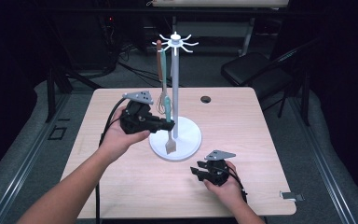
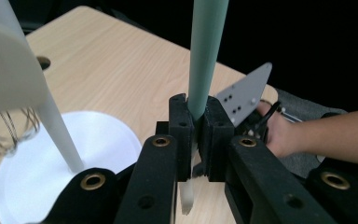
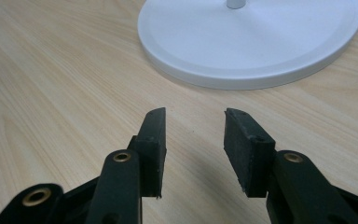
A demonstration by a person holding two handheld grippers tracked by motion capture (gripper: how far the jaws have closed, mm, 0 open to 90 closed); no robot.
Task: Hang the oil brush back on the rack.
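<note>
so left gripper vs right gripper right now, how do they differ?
The left gripper is shut on the mint-handled brush; the right gripper is open with nothing between its jaws. The left gripper is raised beside the white stand, over its base; the right gripper sits low by the table, off the base. Shared: both have black jaws and a grey plate on top, and each is held in a hand.

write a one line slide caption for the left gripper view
Left gripper shut on the mint-green brush handle above the white stand base, whisk hanging at left.
</note>
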